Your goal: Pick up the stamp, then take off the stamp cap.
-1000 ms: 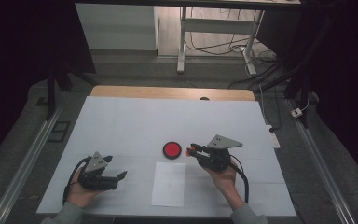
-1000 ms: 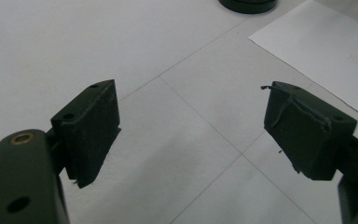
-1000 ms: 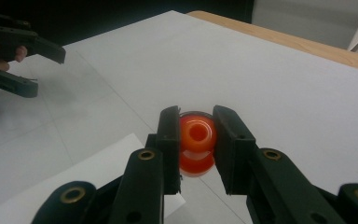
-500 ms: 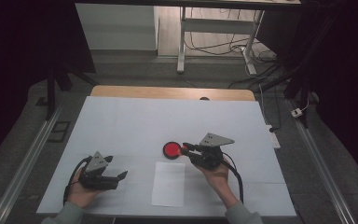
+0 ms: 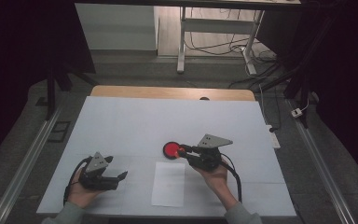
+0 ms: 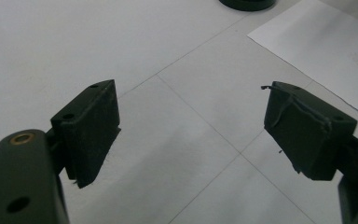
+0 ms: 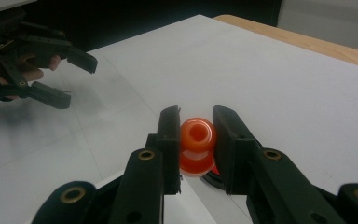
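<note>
Pinched between the pads of the right gripper, an orange-red knob hangs just above its black-rimmed red base, apparently lifted clear of it. The left gripper, jaws spread and empty, waits near the white sheet on the table.

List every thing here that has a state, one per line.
Left tongs: open, nothing between them.
Right tongs: shut on the orange knob.
Orange knob: clamped, above the black base.
Black base: flat on the table.
Paper sheet: lying flat.
</note>
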`<move>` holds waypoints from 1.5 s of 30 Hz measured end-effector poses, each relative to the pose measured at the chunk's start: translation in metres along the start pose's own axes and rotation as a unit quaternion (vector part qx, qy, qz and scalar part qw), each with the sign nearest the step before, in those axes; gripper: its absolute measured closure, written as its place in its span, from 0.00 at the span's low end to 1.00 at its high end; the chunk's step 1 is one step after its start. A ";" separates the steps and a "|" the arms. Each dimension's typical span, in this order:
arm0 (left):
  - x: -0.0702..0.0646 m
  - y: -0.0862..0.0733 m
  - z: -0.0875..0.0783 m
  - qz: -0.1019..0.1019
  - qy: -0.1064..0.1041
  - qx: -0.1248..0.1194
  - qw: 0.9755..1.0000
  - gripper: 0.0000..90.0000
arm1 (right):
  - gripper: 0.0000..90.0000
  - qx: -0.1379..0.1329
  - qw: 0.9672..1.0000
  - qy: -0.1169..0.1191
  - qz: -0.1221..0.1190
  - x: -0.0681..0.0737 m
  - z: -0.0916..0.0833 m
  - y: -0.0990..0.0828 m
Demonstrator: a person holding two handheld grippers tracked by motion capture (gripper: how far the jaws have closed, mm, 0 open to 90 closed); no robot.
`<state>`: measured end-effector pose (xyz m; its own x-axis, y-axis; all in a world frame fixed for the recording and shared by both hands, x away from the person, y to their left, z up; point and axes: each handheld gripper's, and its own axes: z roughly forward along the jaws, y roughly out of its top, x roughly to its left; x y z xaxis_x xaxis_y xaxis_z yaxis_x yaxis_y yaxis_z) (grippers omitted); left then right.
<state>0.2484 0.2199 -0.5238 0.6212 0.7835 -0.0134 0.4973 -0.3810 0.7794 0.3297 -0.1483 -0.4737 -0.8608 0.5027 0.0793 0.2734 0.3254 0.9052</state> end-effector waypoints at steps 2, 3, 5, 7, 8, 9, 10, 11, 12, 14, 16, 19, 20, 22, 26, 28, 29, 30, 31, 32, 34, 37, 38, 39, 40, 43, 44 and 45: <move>0.000 0.000 0.000 0.000 0.001 0.000 1.000 0.20 | 0.80 0.002 1.000 0.000 -0.001 0.000 0.000 0.000; 0.000 0.000 0.000 0.000 0.000 -0.001 1.000 0.20 | 0.80 0.001 1.000 0.000 -0.001 0.000 0.001 -0.001; 0.000 0.000 0.000 -0.001 -0.001 -0.001 1.000 0.20 | 0.80 0.001 1.000 0.001 -0.001 0.000 0.000 -0.001; 0.000 0.000 0.000 0.000 0.000 -0.001 1.000 0.20 | 0.80 0.001 1.000 0.001 0.000 0.000 -0.001 0.000; 0.000 0.000 0.000 -0.001 0.000 -0.001 1.000 0.20 | 0.80 0.000 1.000 0.001 0.001 -0.001 -0.001 0.000; 0.000 0.000 0.000 -0.001 0.000 -0.002 1.000 0.20 | 0.80 0.001 1.000 0.001 0.001 -0.001 -0.001 0.000; 0.000 0.000 0.000 -0.001 0.000 -0.003 1.000 0.20 | 0.80 0.002 1.000 0.000 0.000 -0.001 -0.001 0.000; 0.000 0.000 0.000 -0.002 0.000 -0.003 1.000 0.20 | 0.80 0.002 1.000 0.000 0.000 -0.001 -0.001 -0.001; 0.000 0.000 -0.001 -0.002 0.000 -0.003 1.000 0.20 | 0.80 0.002 1.000 0.001 0.001 -0.001 -0.001 -0.001; 0.000 0.000 -0.001 -0.003 -0.002 -0.004 1.000 0.20 | 0.80 0.001 1.000 0.002 0.001 -0.001 0.000 -0.001; -0.001 0.002 -0.001 -0.004 -0.002 -0.006 1.000 0.20 | 0.80 0.002 1.000 0.003 0.001 0.000 -0.001 -0.001; -0.003 0.004 -0.002 -0.005 -0.006 -0.012 1.000 0.20 | 0.80 0.002 1.000 0.005 0.001 0.001 -0.001 -0.002; -0.004 0.005 -0.002 -0.004 -0.007 -0.012 1.000 0.20 | 0.80 0.002 1.000 0.005 0.002 0.001 -0.002 -0.002; -0.005 0.006 -0.001 -0.004 -0.009 -0.013 1.000 0.20 | 0.80 0.002 1.000 0.006 0.003 0.001 -0.002 -0.002; -0.006 0.008 0.001 -0.005 -0.014 -0.010 1.000 0.19 | 0.80 0.001 1.000 0.014 0.004 0.001 -0.001 -0.003; -0.006 0.009 0.002 -0.004 -0.013 -0.010 1.000 0.19 | 0.80 -0.007 1.000 0.025 0.010 -0.001 -0.001 -0.004; -0.006 0.010 0.002 -0.004 -0.014 -0.011 1.000 0.20 | 0.80 -0.007 1.000 0.028 0.009 -0.001 -0.001 -0.005; -0.006 0.010 0.001 -0.003 -0.016 -0.011 1.000 0.20 | 0.80 -0.005 1.000 0.028 0.005 -0.001 -0.001 -0.005; -0.007 0.011 0.001 -0.004 -0.022 -0.013 1.000 0.19 | 0.80 -0.003 1.000 0.027 0.005 -0.001 -0.001 -0.005; -0.008 0.012 0.001 -0.004 -0.027 -0.015 1.000 0.19 | 0.80 -0.003 1.000 0.026 0.007 -0.001 -0.001 -0.006; -0.011 0.014 0.000 0.004 -0.026 -0.017 1.000 0.20 | 0.80 -0.002 1.000 0.024 0.008 -0.001 -0.002 -0.006; -0.014 0.015 0.000 0.011 -0.026 -0.016 0.999 0.20 | 0.80 0.000 1.000 0.021 0.007 0.000 -0.002 -0.007; -0.014 0.016 0.000 0.011 -0.027 -0.016 0.999 0.20 | 0.80 0.001 1.000 0.021 0.005 0.001 -0.002 -0.007; -0.015 0.016 -0.001 0.010 -0.030 -0.016 0.999 0.20 | 0.80 0.002 1.000 0.021 0.004 0.001 -0.002 -0.007; -0.016 0.017 -0.002 0.009 -0.035 -0.020 0.999 0.20 | 0.80 0.002 1.000 0.021 0.004 0.002 -0.002 -0.007; -0.020 0.021 -0.003 0.016 -0.041 -0.027 0.999 0.20 | 0.80 0.000 1.000 0.020 0.001 0.004 -0.003 -0.007; -0.021 0.023 -0.003 0.018 -0.044 -0.027 0.999 0.20 | 0.80 0.001 1.000 0.019 0.001 0.004 -0.003 -0.007; -0.021 0.024 -0.002 0.020 -0.046 -0.027 0.998 0.20 | 0.80 0.002 1.000 0.019 0.001 0.003 -0.003 -0.007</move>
<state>0.2460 0.1950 -0.5031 0.6934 0.7196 -0.0374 0.4397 -0.3814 0.8131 0.3239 -0.1514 -0.4790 -0.8759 0.4723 0.0981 0.2776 0.3272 0.9032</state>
